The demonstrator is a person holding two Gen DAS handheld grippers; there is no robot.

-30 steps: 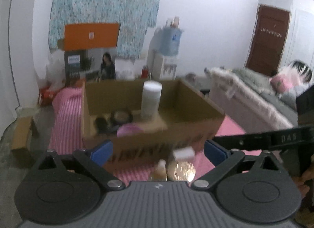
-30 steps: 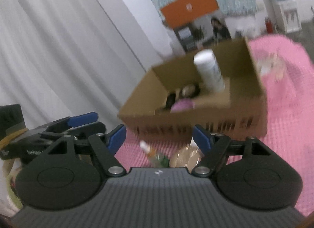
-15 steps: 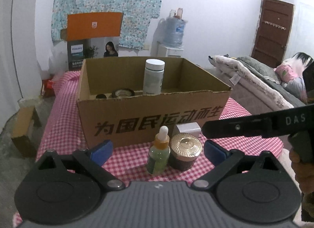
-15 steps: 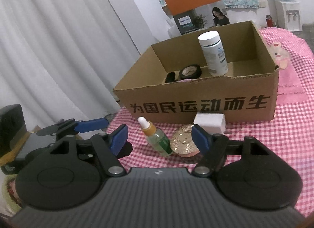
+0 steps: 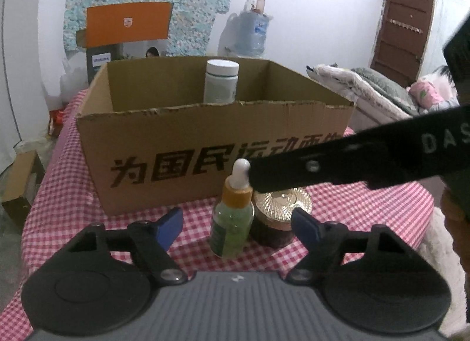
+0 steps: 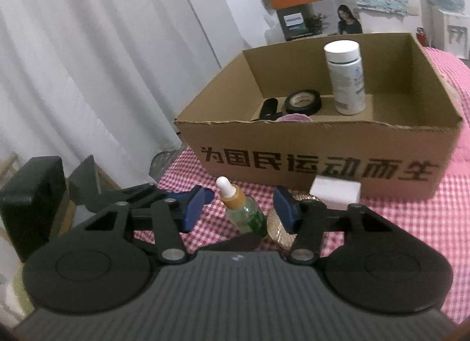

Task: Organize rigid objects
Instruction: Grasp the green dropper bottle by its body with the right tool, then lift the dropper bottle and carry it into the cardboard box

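A green dropper bottle with an orange collar stands beside a gold-lidded jar on the red checked tablecloth, just in front of the cardboard box. My left gripper is closing, with bottle and jar both between its blue pads, which press on neither. My right gripper is also closing around the dropper bottle, with gaps on both sides. The jar lies partly behind its right pad. One right gripper finger crosses above the jar in the left wrist view.
The box holds a white bottle, a black tape roll, a pink item and a small black item. A small white box sits against its front wall. White curtains hang at the left and a bed stands at the right.
Both grippers have come lower and nearer to the dropper bottle and jar, and their jaws have narrowed. The right gripper's finger now reaches over the jar in the left wrist view.
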